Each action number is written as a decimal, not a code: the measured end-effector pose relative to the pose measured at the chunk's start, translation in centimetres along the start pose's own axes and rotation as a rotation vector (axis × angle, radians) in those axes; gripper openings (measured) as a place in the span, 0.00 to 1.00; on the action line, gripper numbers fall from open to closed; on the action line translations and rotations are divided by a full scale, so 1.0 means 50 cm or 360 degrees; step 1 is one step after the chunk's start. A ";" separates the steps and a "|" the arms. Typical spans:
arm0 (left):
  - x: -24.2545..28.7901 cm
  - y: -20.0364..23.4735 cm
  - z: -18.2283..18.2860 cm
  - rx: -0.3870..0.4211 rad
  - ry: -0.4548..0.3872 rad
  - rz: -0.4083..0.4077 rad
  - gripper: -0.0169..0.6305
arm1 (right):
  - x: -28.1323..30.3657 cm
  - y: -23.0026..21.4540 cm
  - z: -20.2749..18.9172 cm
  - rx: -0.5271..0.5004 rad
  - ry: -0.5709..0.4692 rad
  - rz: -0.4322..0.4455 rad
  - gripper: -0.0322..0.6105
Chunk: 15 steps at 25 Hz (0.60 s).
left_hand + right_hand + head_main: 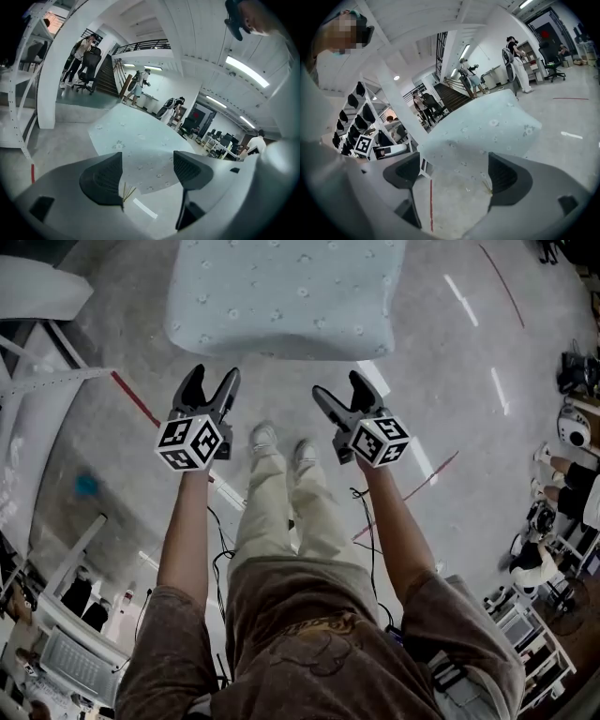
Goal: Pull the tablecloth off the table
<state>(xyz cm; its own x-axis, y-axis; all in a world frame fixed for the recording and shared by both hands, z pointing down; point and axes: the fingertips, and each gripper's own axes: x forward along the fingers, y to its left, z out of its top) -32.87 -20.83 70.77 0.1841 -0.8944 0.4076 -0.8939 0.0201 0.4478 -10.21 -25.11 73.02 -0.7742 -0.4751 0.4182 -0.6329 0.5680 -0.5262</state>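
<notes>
A pale blue tablecloth with small flower prints (286, 292) covers a table ahead of me; its near edge hangs down over the front. The same tablecloth (136, 145) fills the middle of the left gripper view, and the tablecloth (487, 129) shows in the right gripper view. My left gripper (210, 385) is open and empty, short of the cloth's near left edge. My right gripper (342, 388) is open and empty too, short of the near right edge. Neither touches the cloth.
My feet (279, 442) stand on grey concrete floor with red tape lines (136, 399). A white rack (37, 381) stands to the left. Desks and a seated person (539, 554) are at the right. Several people (513, 56) stand far off by a staircase.
</notes>
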 end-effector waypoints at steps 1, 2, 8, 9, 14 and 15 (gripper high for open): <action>0.011 0.013 -0.014 -0.0005 0.0014 0.0001 0.53 | 0.009 -0.011 -0.012 0.0008 0.0005 -0.0008 0.74; 0.021 0.025 -0.028 -0.0010 0.0027 0.0002 0.53 | 0.020 -0.021 -0.024 0.0015 0.0011 -0.0014 0.74; 0.067 0.096 -0.093 -0.0023 0.0113 0.0008 0.54 | 0.086 -0.069 -0.082 0.0070 0.0045 -0.0042 0.76; 0.076 0.104 -0.101 -0.0024 0.0121 -0.0001 0.54 | 0.097 -0.078 -0.088 0.0080 0.0050 -0.0054 0.76; 0.121 0.134 -0.137 -0.0015 0.0133 -0.0053 0.54 | 0.148 -0.118 -0.114 0.0157 0.0039 -0.0072 0.76; 0.128 0.136 -0.142 -0.0013 0.0138 -0.0063 0.54 | 0.154 -0.127 -0.117 0.0179 0.0032 -0.0077 0.76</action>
<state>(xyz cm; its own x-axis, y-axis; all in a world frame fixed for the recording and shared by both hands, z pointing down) -34.87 -23.23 82.07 0.2540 -0.8527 0.4566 -0.8819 -0.0104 0.4712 -12.20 -28.45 83.92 -0.7436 -0.4859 0.4594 -0.6650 0.4653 -0.5842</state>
